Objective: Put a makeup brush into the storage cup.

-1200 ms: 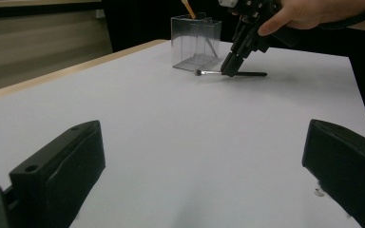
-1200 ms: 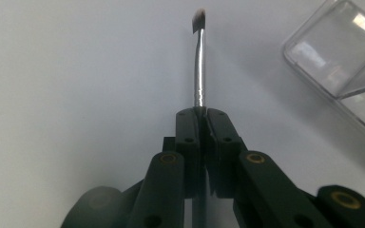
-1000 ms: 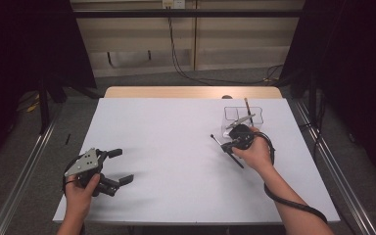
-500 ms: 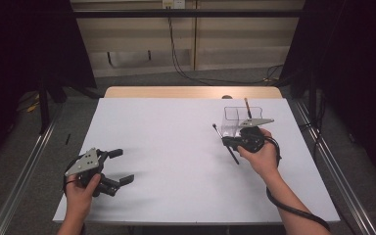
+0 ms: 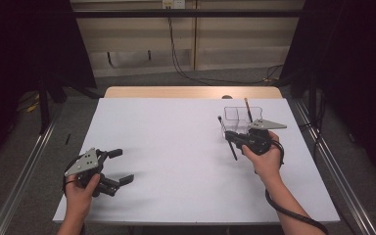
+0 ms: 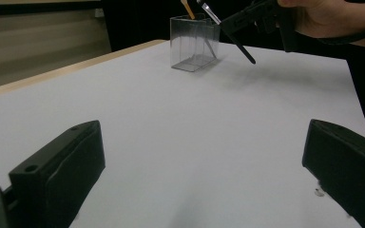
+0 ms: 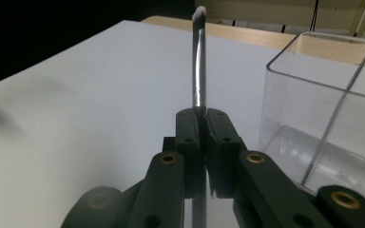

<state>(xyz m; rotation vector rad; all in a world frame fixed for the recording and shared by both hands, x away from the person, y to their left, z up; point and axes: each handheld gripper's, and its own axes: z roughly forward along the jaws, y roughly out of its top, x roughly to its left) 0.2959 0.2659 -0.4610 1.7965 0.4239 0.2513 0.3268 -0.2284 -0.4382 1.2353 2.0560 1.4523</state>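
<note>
My right gripper (image 5: 233,136) is shut on a thin black brush (image 5: 226,137), held just left of a clear plastic box (image 5: 237,115) at the table's right back. In the right gripper view the brush (image 7: 198,61) stands up from the closed jaws (image 7: 203,116), bristle tip upward, with the box (image 7: 323,109) close on the right. A wooden-handled brush (image 5: 247,110) leans inside the box. My left gripper (image 5: 121,166) rests open at the table's front left, nothing between its jaws (image 6: 202,142). From there I see the box (image 6: 195,42) and the held brush (image 6: 237,40) far off.
The white table top (image 5: 176,147) has a wooden strip (image 5: 191,92) along its far edge. Metal rails (image 5: 24,161) run along both sides on the floor. A cable (image 5: 293,213) trails from the right gripper along the forearm.
The right hand has moved a little away from the person, toward the clear box, carrying the brush, which now stands steeper. The left hand has stayed put.
</note>
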